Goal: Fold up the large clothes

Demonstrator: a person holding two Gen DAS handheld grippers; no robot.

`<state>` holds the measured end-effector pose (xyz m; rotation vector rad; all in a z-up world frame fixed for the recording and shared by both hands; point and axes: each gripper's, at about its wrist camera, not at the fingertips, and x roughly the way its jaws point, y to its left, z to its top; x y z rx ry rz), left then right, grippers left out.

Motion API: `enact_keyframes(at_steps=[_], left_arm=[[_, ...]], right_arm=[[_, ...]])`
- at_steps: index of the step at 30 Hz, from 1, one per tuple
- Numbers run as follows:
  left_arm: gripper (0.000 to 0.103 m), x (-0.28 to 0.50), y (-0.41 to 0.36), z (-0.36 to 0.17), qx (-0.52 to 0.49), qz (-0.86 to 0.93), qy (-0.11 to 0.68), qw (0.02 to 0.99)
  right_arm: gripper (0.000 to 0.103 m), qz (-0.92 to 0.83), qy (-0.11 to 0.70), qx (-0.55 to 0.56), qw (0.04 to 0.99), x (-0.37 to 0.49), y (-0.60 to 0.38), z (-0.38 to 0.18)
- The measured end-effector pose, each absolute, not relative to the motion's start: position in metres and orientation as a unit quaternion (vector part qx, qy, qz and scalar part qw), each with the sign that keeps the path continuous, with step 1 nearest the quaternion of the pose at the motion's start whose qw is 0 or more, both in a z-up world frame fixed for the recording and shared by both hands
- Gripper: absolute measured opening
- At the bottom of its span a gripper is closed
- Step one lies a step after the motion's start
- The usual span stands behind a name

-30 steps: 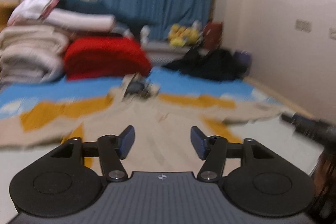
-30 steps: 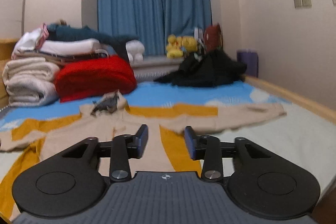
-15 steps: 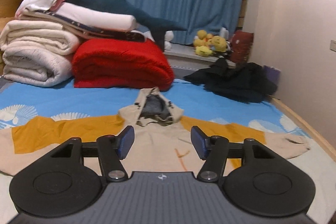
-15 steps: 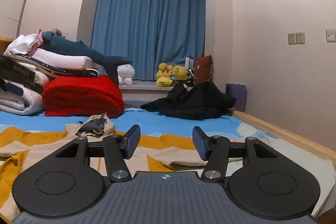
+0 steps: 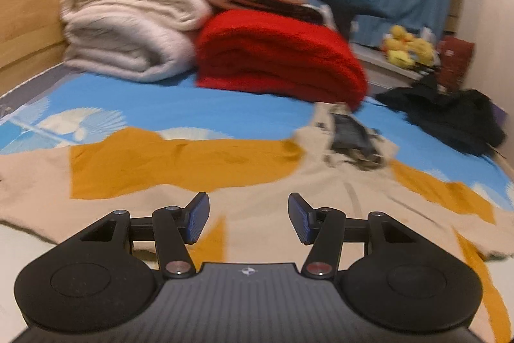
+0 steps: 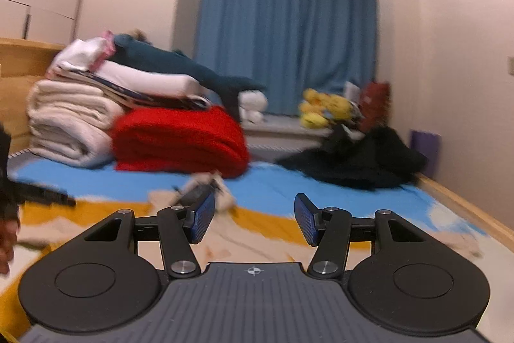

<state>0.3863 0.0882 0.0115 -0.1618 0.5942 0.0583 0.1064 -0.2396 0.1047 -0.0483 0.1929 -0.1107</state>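
A large beige hoodie point(image 5: 337, 182) with mustard-orange panels lies spread flat on the blue bed sheet point(image 5: 160, 105), its grey-lined hood point(image 5: 350, 137) toward the folded blankets. My left gripper point(image 5: 247, 198) hovers low over the chest near the left sleeve. Its jaws are closing and nothing is between them. My right gripper point(image 6: 254, 198) points almost level over the hoodie point(image 6: 244, 233), open and empty, with the hood point(image 6: 205, 185) just beyond its left finger. In the right wrist view, the blurred left gripper point(image 6: 41, 198) and a hand point(image 6: 6, 233) show at the left edge.
Folded cream blankets point(image 5: 128, 31) and a red blanket point(image 5: 276, 60) are stacked at the head of the bed beside a wooden headboard point(image 5: 29, 5). A black clothes pile point(image 6: 359, 159) lies far right. Plush toys point(image 6: 324, 111) sit by the blue curtain point(image 6: 289, 31). The wall point(image 6: 449, 85) runs along the right.
The left gripper swept left and downward over the hoodie, and its jaws narrowed a little. The right gripper rose from looking down at the hoodie to nearly level, and its jaws widened.
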Motion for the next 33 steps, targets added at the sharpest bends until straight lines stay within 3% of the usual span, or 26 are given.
enact_keyframes(at_steps=[8, 13, 15, 17, 19, 28, 30, 32, 33], left_arm=[[0.06, 0.407, 0.174, -0.005, -0.126, 0.109, 0.315, 0.934], [0.06, 0.413, 0.239, -0.019, -0.159, 0.168, 0.331, 0.915], [0.06, 0.41, 0.27, -0.025, -0.196, 0.197, 0.338, 0.899], [0.06, 0.407, 0.293, -0.029, -0.219, 0.216, 0.338, 0.89], [0.06, 0.404, 0.315, -0.031, -0.22, 0.234, 0.338, 0.885], [0.061, 0.39, 0.401, -0.05, -0.267, 0.306, 0.343, 0.847], [0.061, 0.386, 0.417, -0.054, -0.275, 0.318, 0.343, 0.84], [0.062, 0.381, 0.435, -0.059, -0.282, 0.333, 0.341, 0.833], [0.062, 0.38, 0.441, -0.063, -0.286, 0.342, 0.341, 0.828]], right_arm=[[0.056, 0.0, 0.066, 0.039, 0.997, 0.194, -0.21, 0.107], [0.05, 0.057, 0.122, 0.044, 0.99, 0.22, -0.199, 0.075], [0.042, 0.072, 0.117, 0.025, 0.99, 0.227, -0.191, 0.067], [0.016, 0.087, 0.122, 0.029, 0.988, 0.235, -0.189, 0.06], [0.006, 0.102, 0.146, 0.04, 0.983, 0.246, -0.19, 0.052], [0.008, 0.103, 0.202, 0.052, 0.973, 0.274, -0.184, 0.033], [0.011, 0.107, 0.214, 0.053, 0.97, 0.277, -0.182, 0.029], [0.024, 0.112, 0.223, 0.042, 0.968, 0.278, -0.177, 0.023], [0.026, 0.113, 0.227, 0.037, 0.967, 0.278, -0.176, 0.02]])
